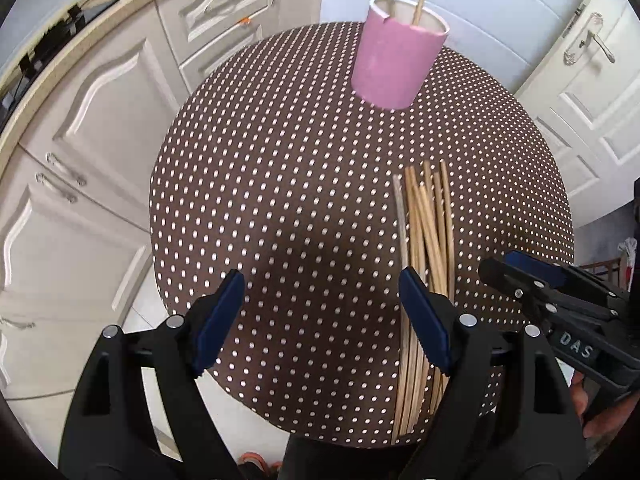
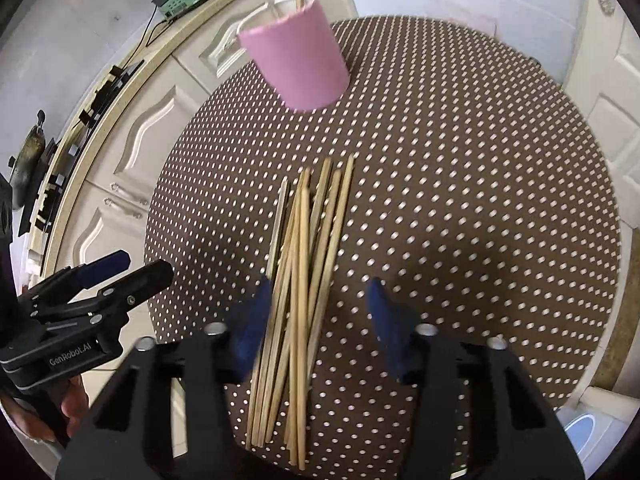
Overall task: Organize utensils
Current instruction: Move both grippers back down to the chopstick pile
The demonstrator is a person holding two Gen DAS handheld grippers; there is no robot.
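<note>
chopsticks (image 2: 298, 280) between right fingers (image 2: 252, 328)

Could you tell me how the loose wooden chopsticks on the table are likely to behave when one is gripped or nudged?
The chopsticks look thin, straight and rigid, so probably stiff and light. They lie crossed in a loose pile, so lifting one may drag or scatter others. Being slim and apparently round, they may roll on the dotted tablecloth.
</note>
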